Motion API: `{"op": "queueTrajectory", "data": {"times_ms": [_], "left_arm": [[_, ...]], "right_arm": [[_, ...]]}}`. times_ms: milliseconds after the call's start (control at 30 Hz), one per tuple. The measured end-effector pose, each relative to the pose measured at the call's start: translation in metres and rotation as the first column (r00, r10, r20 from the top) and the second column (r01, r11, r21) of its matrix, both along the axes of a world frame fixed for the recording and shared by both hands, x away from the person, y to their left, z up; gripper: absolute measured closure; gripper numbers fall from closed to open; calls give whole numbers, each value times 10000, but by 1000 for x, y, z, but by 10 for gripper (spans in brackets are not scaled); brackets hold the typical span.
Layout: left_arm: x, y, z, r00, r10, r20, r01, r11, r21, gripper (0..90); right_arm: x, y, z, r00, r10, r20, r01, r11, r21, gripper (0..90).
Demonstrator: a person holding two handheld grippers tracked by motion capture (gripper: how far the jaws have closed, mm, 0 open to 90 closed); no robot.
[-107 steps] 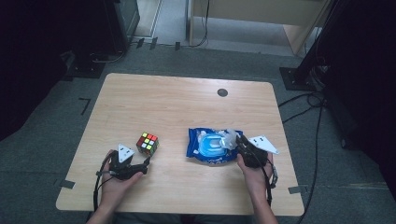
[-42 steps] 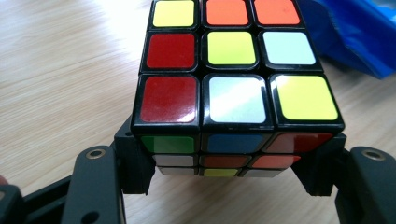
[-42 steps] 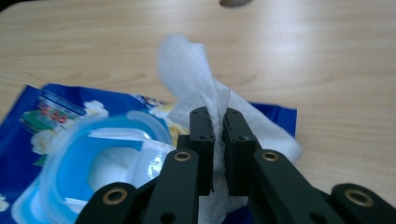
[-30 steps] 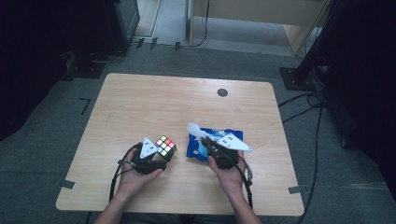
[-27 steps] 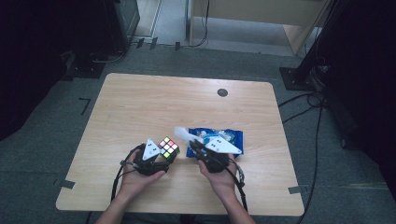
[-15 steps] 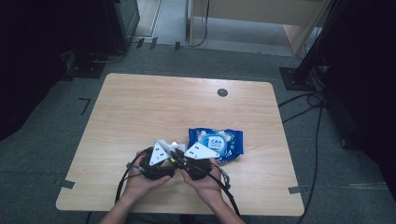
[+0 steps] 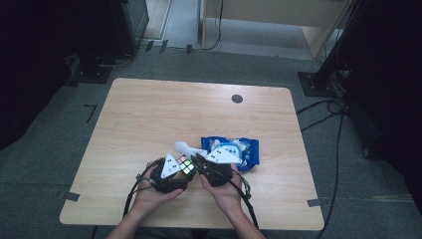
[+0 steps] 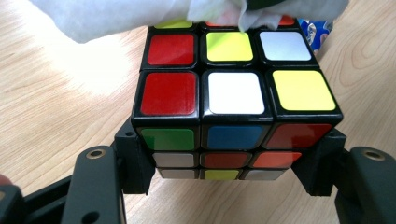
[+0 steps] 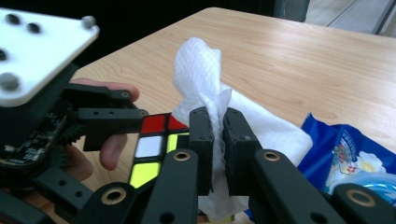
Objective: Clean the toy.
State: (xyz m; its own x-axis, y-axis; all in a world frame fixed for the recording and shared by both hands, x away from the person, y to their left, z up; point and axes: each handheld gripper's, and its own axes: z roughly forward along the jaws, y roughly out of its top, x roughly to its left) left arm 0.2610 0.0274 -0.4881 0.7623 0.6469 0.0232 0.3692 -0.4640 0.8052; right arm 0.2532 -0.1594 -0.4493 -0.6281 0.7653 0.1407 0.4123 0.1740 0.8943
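Cube (image 8: 236,105) and wipe (image 9: 205,88) meet near the front edge of the counter (image 7: 149,114), where we hold both tongs close together. Our left tongs (image 8: 224,172) are clamped on the cube from both sides, the black jaws pressing its lower layer; it is a hard plastic puzzle with glossy square stickers in red, white, yellow, green, blue and orange set in a black frame, and it is held just above the pale wood-grain surface. Our right tongs (image 9: 219,140) are pinched narrow on the wipe, a thin white sheet with a fine dimpled weave, crumpled into a soft upright fold that rises above the flat black pads. In the left gripper view the loose end of the wipe drapes over the far top row of the cube, touching it. In the high view the left tongs (image 7: 171,172) and the right tongs (image 7: 211,167) sit side by side, each topped with a grey three-cornered plate. Just beside the right tongs, toward the right, lies a blue packet (image 7: 244,152), a shiny, crinkled plastic pouch with a printed label, flat on the counter. A small round dark disc (image 7: 237,98) is set in the counter near the far edge.
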Motion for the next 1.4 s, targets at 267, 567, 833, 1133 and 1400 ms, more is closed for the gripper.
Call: {"op": "queueTrajectory", "data": {"times_ms": [267, 567, 833, 1133, 1400], "left_arm": [[0, 2, 1, 10000, 61, -23, -61, 10000, -15, 342], [4, 14, 5, 9996, 281, 21, -280, 9989, -386, 342], [9, 21, 6, 9987, 492, -101, -498, 9965, -676, 342], [19, 43, 14, 9912, 1184, -592, -1263, 9797, -1557, 341], [20, 52, 26, 9879, 1330, -794, -1475, 9642, -2202, 341]], "right_arm": [[-10, 16, 0, 9958, 913, 7, -913, 9958, -32, 840], [17, -34, -9, 9883, -1422, -551, 1419, 9898, -90, 835], [25, -51, -19, 9764, -1997, -819, 1988, 9798, -192, 744], [22, -43, -33, 9951, -38, -991, 111, 9973, 727, 516], [10, -6, -44, 9887, 1332, -684, -1287, 9895, 660, 303]]}}
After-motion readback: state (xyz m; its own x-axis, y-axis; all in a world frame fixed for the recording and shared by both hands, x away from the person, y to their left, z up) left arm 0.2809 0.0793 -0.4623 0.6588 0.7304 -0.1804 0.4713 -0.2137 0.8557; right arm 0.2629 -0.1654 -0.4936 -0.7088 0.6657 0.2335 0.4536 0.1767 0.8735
